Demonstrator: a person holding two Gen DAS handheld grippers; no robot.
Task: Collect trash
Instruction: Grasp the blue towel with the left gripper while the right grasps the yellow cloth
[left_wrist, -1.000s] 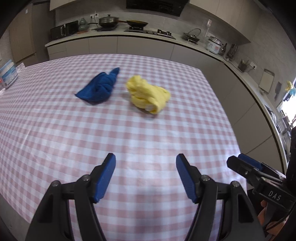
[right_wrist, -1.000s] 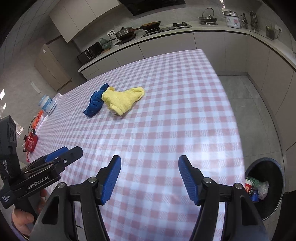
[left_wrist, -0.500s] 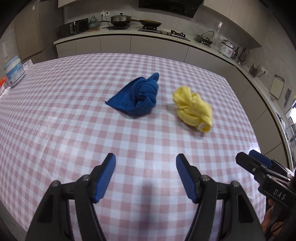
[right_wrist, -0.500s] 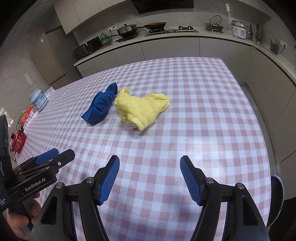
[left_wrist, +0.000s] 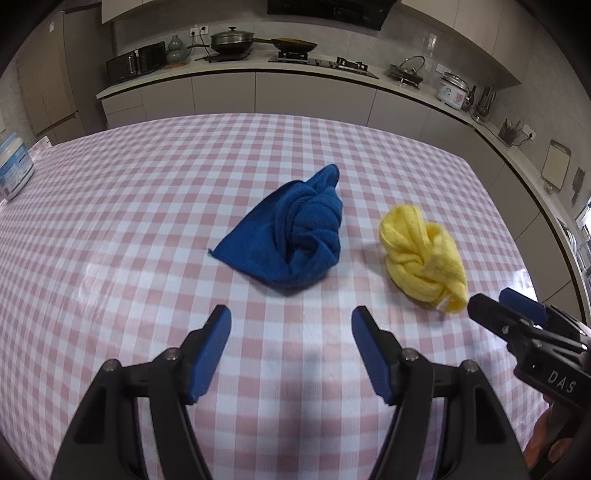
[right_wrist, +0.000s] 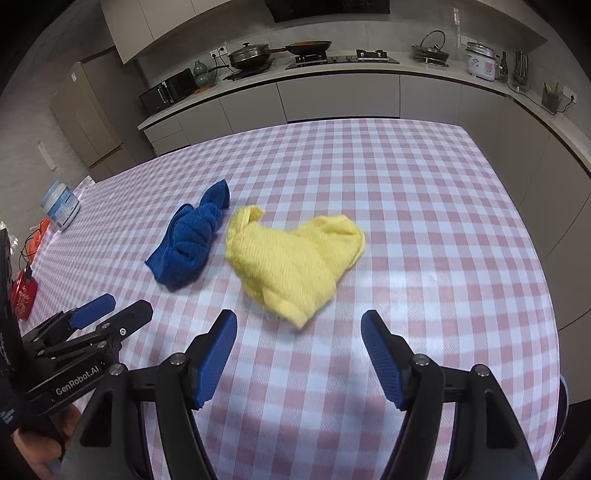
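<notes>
change: both claws now nearer the cloths | left claw (left_wrist: 291, 325) wide, empty, facing blue cloth (left_wrist: 291, 240) on tabletop (left_wrist: 110, 229) | right claw (right_wrist: 299, 328) just widening, empty, before yellow cloth (right_wrist: 295, 254) | likely pre-grasp

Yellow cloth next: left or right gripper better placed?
Right, likely. In its wrist view the yellow cloth lies just ahead of the right gripper, centred between its open, empty jaws, which have just been opening. The left gripper is lined up on the blue cloth instead, the yellow one off to its side.
</notes>
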